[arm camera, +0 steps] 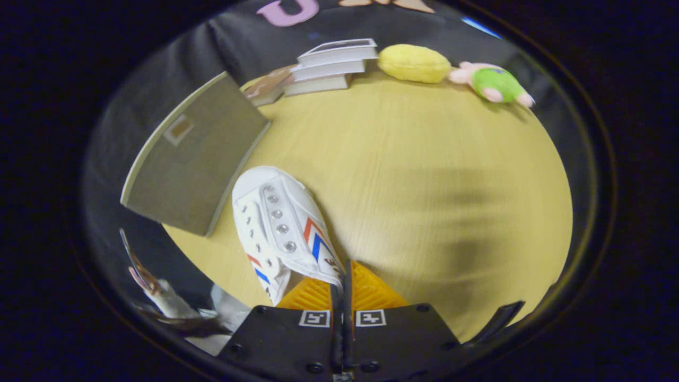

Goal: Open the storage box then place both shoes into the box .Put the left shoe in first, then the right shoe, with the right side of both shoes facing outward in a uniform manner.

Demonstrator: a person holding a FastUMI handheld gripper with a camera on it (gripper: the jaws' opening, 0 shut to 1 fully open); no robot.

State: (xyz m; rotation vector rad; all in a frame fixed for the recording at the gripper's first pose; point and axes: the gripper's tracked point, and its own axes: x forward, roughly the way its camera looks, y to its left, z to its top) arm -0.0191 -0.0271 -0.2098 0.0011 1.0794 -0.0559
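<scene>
claw (342, 276): fingers pressed together, almost no gap, pinching the thin heel-side collar of the white shoe (281, 223); reads as closed on the shoe's edge
shoe: canvas sneaker with red and blue stripes and metal eyelets, hangs from the fingertips, toe pointing away toward the box; can't tell whether the sole touches the tabletop (424, 175); can't tell left shoe from right
risk, slip: grip is only on a thin fabric edge, so the shoe may swing or slide out, caused by its weight hanging forward of the fingers
risk, orientation: shoe may twist on the pinch and land with the wrong side facing out
risk, collision: toe sits near the corner of the storage box (196, 159), may knock it on the way in
storage box: grey-brown, just beyond the shoe's toe, tilted in this view; can't tell if the lid is open
far tabletop: stack of books (329, 66), yellow plush (414, 63), pink-green plush toy (493, 85), well apart from the shoe
</scene>
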